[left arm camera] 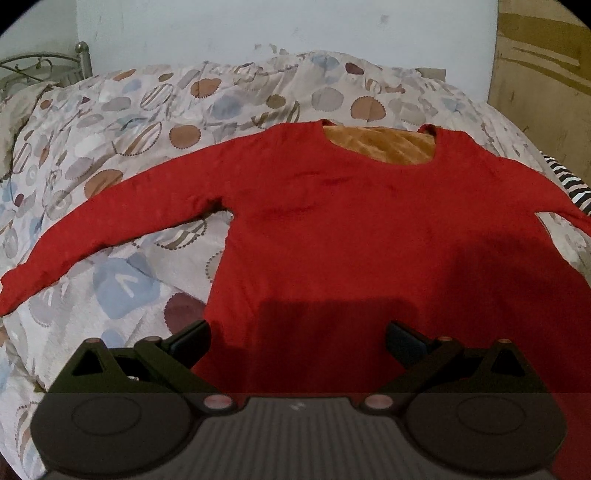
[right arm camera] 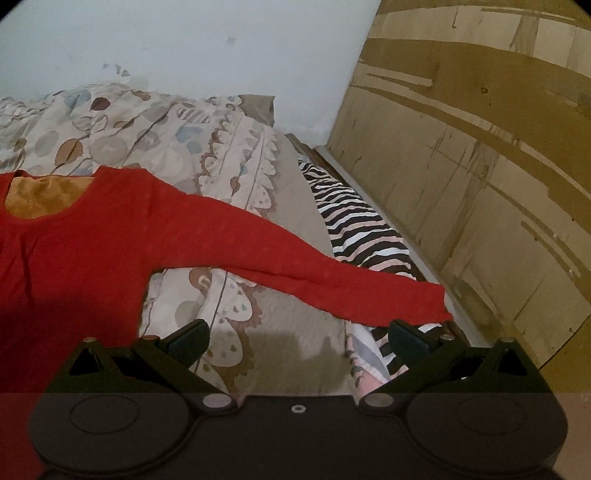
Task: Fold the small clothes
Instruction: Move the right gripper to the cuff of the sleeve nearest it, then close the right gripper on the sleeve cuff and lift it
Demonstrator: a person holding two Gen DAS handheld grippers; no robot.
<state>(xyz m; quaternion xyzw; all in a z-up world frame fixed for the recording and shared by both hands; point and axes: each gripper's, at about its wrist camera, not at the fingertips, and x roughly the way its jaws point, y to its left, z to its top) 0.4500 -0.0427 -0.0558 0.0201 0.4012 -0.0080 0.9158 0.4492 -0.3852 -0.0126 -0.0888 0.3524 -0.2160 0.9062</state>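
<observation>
There is one red shirt point(left arm camera: 369, 229) with two long sleeves, and it lies flat on the bed, on one blanket point(left arm camera: 147, 110) with round spots and leaf shapes. The neck hole point(left arm camera: 380, 146) points to the top of the frame and shows orange cloth inside. The bottom edge of the shirt points down to the camera, so the body runs from the top of the frame to the bottom. The left sleeve point(left arm camera: 103, 225) goes out to the lower left of the frame. In the right wrist view the other sleeve point(right arm camera: 314, 266) goes out to the lower right, and its end lies over one striped cloth point(right arm camera: 354, 218) in black, white and pink.

The left gripper point(left arm camera: 297, 341) hangs over the bottom part of the shirt with its two fingers point(left arm camera: 192, 338) wide apart and nothing between them. The red cloth fills the gap between the fingers, and I cannot tell if they touch it.

The right gripper point(right arm camera: 297, 341) has its two fingers point(right arm camera: 408, 338) wide apart too, and they hold nothing. The sleeve end is just above the right finger, and the shirt body is at the left of that frame.

A pale wall point(left arm camera: 258, 29) is at the top, and a brown board point(right arm camera: 480, 147) stands at the right
</observation>
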